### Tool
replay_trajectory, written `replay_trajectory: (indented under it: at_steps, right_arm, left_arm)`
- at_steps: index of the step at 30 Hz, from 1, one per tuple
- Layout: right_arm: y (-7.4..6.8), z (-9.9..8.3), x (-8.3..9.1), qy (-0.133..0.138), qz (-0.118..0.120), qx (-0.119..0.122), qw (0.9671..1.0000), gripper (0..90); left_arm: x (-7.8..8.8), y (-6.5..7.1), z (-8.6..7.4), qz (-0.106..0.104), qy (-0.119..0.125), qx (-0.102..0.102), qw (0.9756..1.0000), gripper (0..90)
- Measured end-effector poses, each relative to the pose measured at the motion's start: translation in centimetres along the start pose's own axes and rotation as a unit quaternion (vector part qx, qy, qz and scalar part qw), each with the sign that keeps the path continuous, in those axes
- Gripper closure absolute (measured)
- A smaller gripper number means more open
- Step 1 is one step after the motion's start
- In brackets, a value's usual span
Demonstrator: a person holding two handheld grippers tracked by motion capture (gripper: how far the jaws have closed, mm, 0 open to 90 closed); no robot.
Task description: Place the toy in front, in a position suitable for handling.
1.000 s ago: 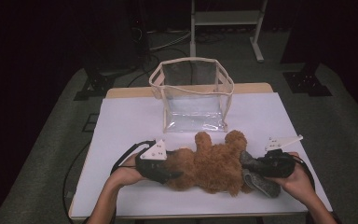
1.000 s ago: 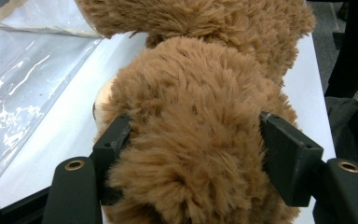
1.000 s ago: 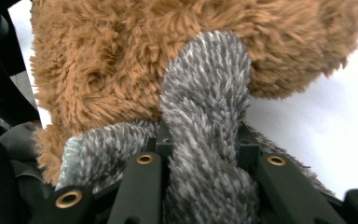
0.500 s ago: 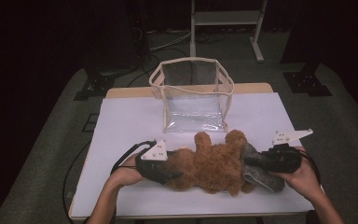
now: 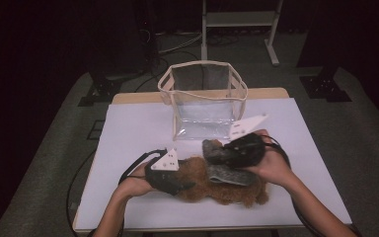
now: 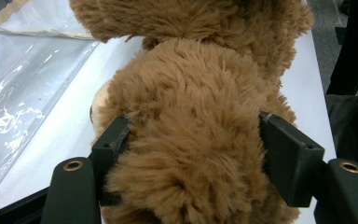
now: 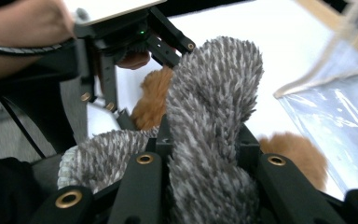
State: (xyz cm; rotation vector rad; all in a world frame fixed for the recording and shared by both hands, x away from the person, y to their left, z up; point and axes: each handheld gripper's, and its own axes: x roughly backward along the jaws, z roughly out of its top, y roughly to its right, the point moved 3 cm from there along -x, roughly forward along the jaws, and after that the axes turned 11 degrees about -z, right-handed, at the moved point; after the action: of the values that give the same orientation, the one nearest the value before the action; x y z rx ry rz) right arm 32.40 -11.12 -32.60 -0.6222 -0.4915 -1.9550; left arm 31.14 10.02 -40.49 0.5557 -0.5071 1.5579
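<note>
A brown teddy bear [image 5: 222, 190] lies on the white table [image 5: 138, 123] near its front edge. My left gripper [image 5: 185, 185] is shut on the bear's left end, and in the left gripper view the pads [image 6: 114, 140] press into the fur of the bear [image 6: 191, 93] from both sides. My right gripper [image 5: 217, 153] hangs above the bear's middle, shut on a grey fuzzy cloth [image 5: 229, 174] that droops over the bear. In the right gripper view the grey cloth [image 7: 214, 107] stands up between the jaws of the right gripper [image 7: 205, 140].
A clear plastic bag [image 5: 205, 98] with a beige rim stands open at the back middle of the table, just beyond the right gripper. Black cables trail from both grippers. Stand legs [image 5: 271, 44] rise on the dark floor behind the table.
The right gripper has risen and swung left, from the bear's right end to above its middle, lifting the grey cloth with it. The left gripper and the bear stayed put.
</note>
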Motion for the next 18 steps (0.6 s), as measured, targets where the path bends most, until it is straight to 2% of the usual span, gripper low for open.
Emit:
replay_trajectory:
  at_steps: [2,5,7,9,14,16,18]
  right_arm:
    - [0.2,0.7,-1.9,-0.025,-0.009,0.012,0.9996,70.2]
    - [1.6,0.0,-4.7,-0.081,-0.032,0.007,0.9962,70.2]
    - [2.5,-0.9,-5.5,-0.103,-0.035,-0.012,0.994,70.2]
    - [3.4,-1.7,-5.4,-0.104,-0.037,-0.023,0.9936,70.3]
    - [4.8,-2.8,-3.7,-0.092,-0.051,-0.055,0.9929,70.3]
    - [4.5,-2.8,-2.9,-0.082,-0.048,-0.061,0.9936,70.4]
    - [3.9,-2.5,-2.3,-0.069,-0.042,-0.053,0.9954,70.2]
  left_arm:
    - [0.0,0.0,0.0,0.0,-0.001,-0.004,1.0,33.2]
    - [0.0,0.1,-0.1,-0.003,-0.002,-0.007,1.0,33.4]
    - [-0.1,0.1,-0.1,-0.003,0.0,-0.007,1.0,33.4]
    - [-0.2,0.1,-0.1,-0.002,0.003,-0.004,1.0,33.3]
    - [-0.2,0.1,0.0,-0.001,0.002,-0.005,1.0,33.3]
    - [-0.2,0.1,0.1,-0.001,0.001,-0.008,1.0,33.3]
    - [-0.3,0.1,0.1,0.0,-0.002,-0.009,1.0,33.1]
